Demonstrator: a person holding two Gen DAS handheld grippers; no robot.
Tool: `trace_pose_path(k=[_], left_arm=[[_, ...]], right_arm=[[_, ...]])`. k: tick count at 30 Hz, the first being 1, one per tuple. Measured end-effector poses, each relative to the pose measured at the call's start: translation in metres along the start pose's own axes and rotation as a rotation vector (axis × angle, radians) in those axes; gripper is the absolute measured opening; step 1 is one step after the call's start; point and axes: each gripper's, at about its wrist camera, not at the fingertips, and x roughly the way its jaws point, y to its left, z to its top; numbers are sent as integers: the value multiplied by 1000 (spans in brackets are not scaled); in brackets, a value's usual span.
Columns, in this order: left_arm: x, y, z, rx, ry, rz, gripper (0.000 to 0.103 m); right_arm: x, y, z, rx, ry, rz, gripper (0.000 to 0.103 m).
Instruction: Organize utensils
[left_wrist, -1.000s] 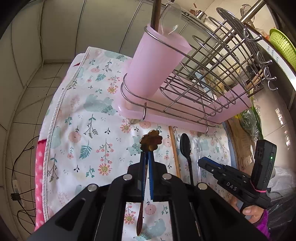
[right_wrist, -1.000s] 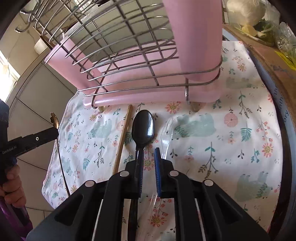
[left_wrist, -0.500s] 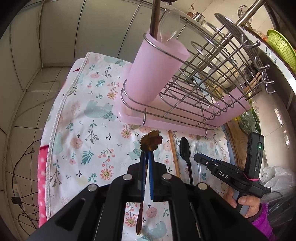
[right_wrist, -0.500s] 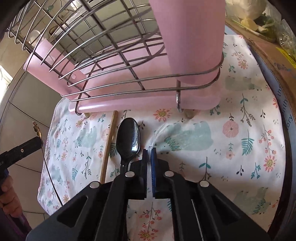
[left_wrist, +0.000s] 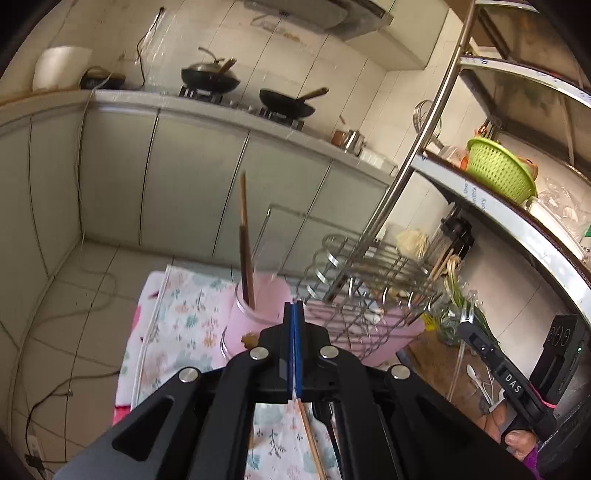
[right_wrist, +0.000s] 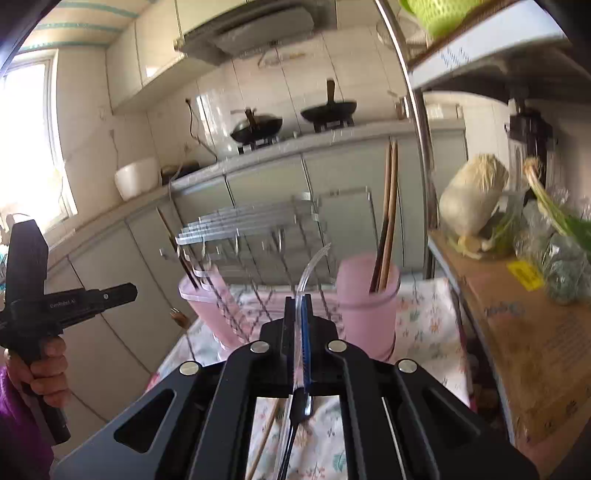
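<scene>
Grippers raised off the cloth (right_wrist: 424, 325) since a second ago, both now level with the cup (right_wrist: 367, 306).
Right gripper (right_wrist: 298, 295): clenched on clear spoon (right_wrist: 314, 258), newly lifted; bowl arcs toward cup, delivery judged next.
Left gripper (left_wrist: 294, 306): pads pressed together on thin brown spoon, flower end (left_wrist: 249, 338) just beside cup.
Cup: holds chopsticks (right_wrist: 388, 221), which crowd the mouth.
Rack (left_wrist: 369, 280): wires close behind cup.
Cloth: black spoon (right_wrist: 301, 406) and chopstick (left_wrist: 310, 439) remain.
</scene>
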Motion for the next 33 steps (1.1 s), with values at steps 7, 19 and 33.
trace_pose_path(k=[7,19,33], left_arm=[[14,14,1,-31,81,-28,6],[143,137,-74,-370,540,145,22],[204,139,-77,-348,576,257,13]], right_arm=[[-6,-10,21,19,-53,16,4],[19,-20,-15,58,69,6,3],[32,-30,-24,93,114,1,3]])
